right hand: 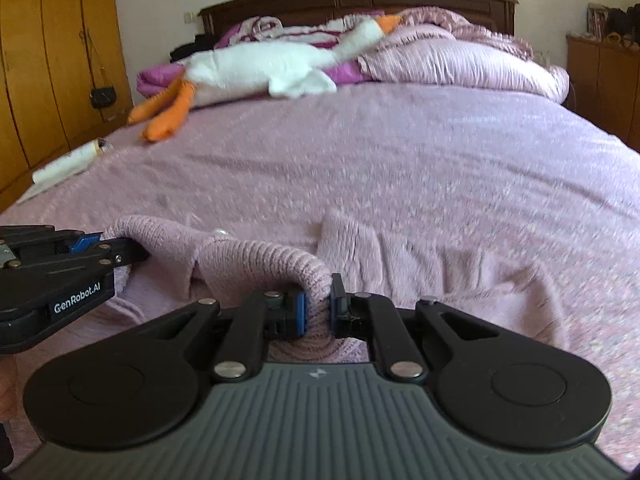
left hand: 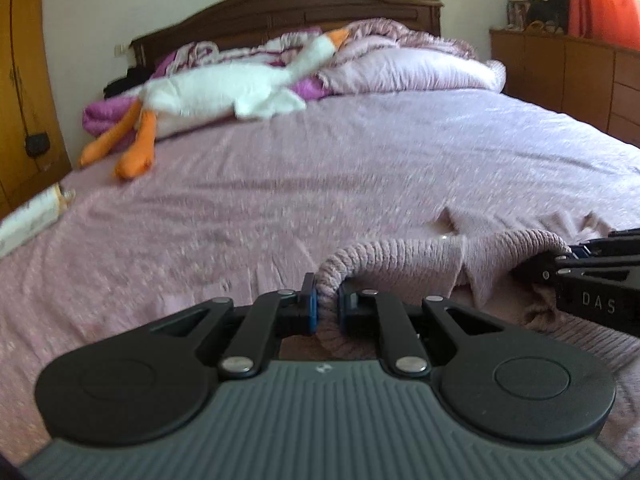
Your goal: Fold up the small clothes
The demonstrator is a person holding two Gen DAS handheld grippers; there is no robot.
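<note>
Left gripper point(left hand: 327, 306) and right gripper point(right hand: 318, 306) are each clamped nearly closed on the pink knitted garment's point(right hand: 256, 258) ribbed edge, which spans between them above the bedspread point(right hand: 400, 168).

A knitted garment point(right hand: 256, 264) lies on the bed point(right hand: 400, 168) between the left tongs point(left hand: 327, 306) and right tongs point(right hand: 318, 304). A plush goose point(right hand: 264, 66) lies far beyond them, pillows point(right hand: 460, 60) to its right.

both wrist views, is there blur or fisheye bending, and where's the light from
Left wrist view: the white plush goose and pink bedspread smear with motion blur, and the dark wooden headboard bows; daylight glows through the orange curtain. Right wrist view: same smear, sheen on the bedspread's right side.
</note>
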